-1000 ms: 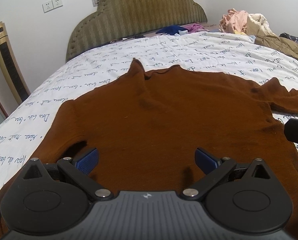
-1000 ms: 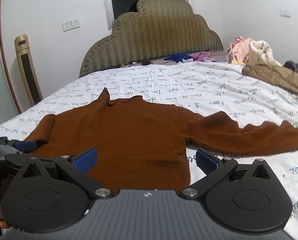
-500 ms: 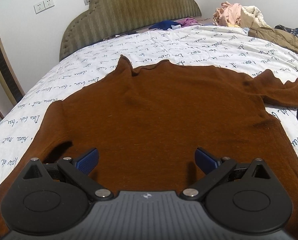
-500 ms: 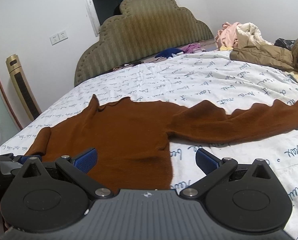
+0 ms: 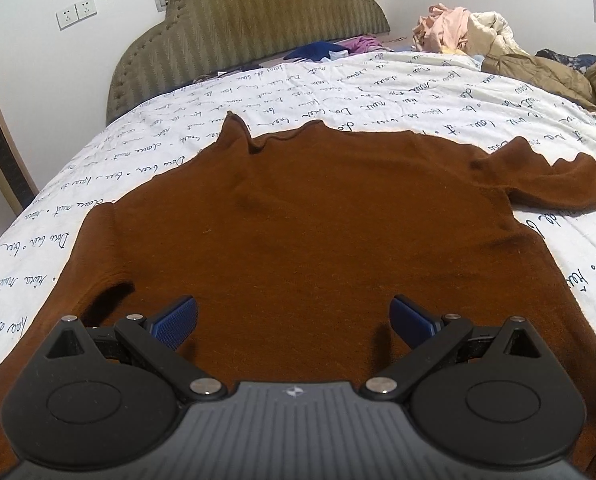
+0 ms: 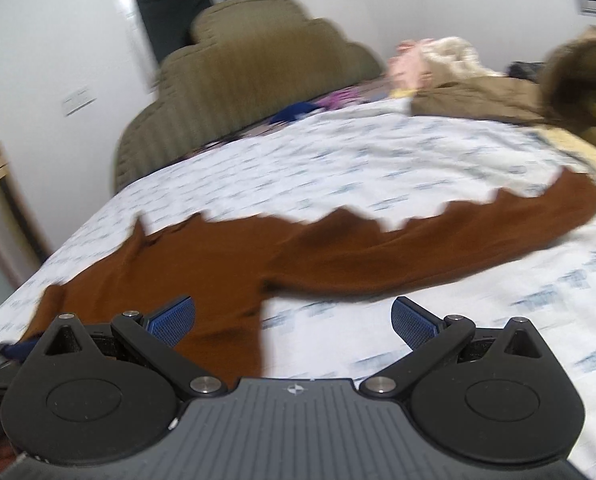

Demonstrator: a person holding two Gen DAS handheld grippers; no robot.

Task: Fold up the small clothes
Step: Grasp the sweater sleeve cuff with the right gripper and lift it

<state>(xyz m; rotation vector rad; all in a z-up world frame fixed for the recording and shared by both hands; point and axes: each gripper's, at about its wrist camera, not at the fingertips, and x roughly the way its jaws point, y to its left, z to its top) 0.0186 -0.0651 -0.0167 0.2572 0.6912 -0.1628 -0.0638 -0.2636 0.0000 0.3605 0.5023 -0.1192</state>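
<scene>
We've got the brown knit long-sleeve sweater (image 5: pixel 298 240) lying flat on the bed's white script-print sheet (image 5: pixel 337 88), right sleeve (image 6: pixel 437 248) stretched sideways, probably for folding inward. Left gripper (image 5: pixel 294 316) and right gripper (image 6: pixel 294 316) hover, fingers spread, holding nothing.

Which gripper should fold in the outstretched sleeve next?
Right, probably. The right gripper faces the rust-brown knit sweater's outstretched sleeve, jaws open. The left gripper sits over the torso, open.
</scene>
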